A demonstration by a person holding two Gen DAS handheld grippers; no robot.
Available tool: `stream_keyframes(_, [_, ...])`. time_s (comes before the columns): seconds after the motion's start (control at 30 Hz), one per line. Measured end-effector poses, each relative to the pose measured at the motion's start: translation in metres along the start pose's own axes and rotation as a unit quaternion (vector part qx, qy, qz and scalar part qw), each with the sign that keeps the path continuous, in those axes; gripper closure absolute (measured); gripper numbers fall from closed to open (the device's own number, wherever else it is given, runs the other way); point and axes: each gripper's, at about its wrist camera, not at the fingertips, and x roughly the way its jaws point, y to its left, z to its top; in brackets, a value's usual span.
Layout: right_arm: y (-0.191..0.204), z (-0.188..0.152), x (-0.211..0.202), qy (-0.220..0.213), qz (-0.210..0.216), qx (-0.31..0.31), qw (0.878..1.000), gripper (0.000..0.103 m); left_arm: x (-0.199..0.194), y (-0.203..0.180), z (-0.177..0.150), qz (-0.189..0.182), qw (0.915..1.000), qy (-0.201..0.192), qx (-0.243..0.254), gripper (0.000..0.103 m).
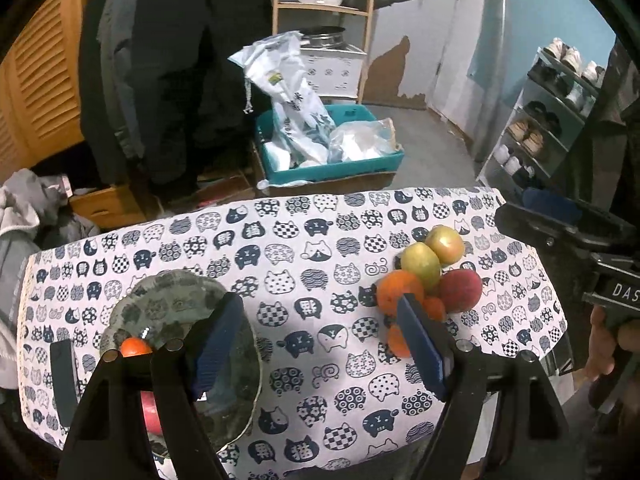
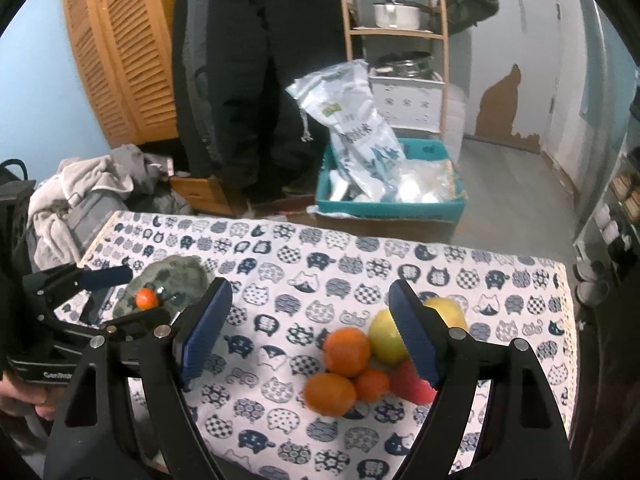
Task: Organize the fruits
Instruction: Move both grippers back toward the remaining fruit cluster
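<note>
A glass plate [image 1: 168, 304] lies at the table's left and holds a small orange [image 1: 135, 347] and a red fruit [image 1: 151, 416], partly hidden by my finger. The plate [image 2: 180, 276] and the small orange [image 2: 146, 298] show in the right wrist view too. A pile of fruit sits at the right: two green apples [image 1: 420, 264], a red peach [image 1: 460, 290], and several oranges [image 1: 398, 292]. My left gripper [image 1: 320, 344] is open and empty above the table between plate and pile. My right gripper [image 2: 308, 332] is open and empty above the pile, oranges [image 2: 346, 350] between its fingers.
The table has a cat-print cloth [image 1: 320, 248]. Beyond its far edge stand a teal bin with bags [image 1: 332, 152], a wooden shelf with pots [image 1: 320, 4], hanging dark coats [image 1: 172, 60] and a shoe rack [image 1: 548, 120]. Laundry [image 2: 80, 192] lies at left.
</note>
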Motion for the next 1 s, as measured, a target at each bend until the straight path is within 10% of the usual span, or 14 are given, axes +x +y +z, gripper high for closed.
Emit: stream_keyframes(1.0, [-0.101,-0.057,0.064,0.103,-0.07,0.079,0.989,0.022,0.1,-0.05,-0.004,-0.025,0.9955,0.086,0.032,0.023])
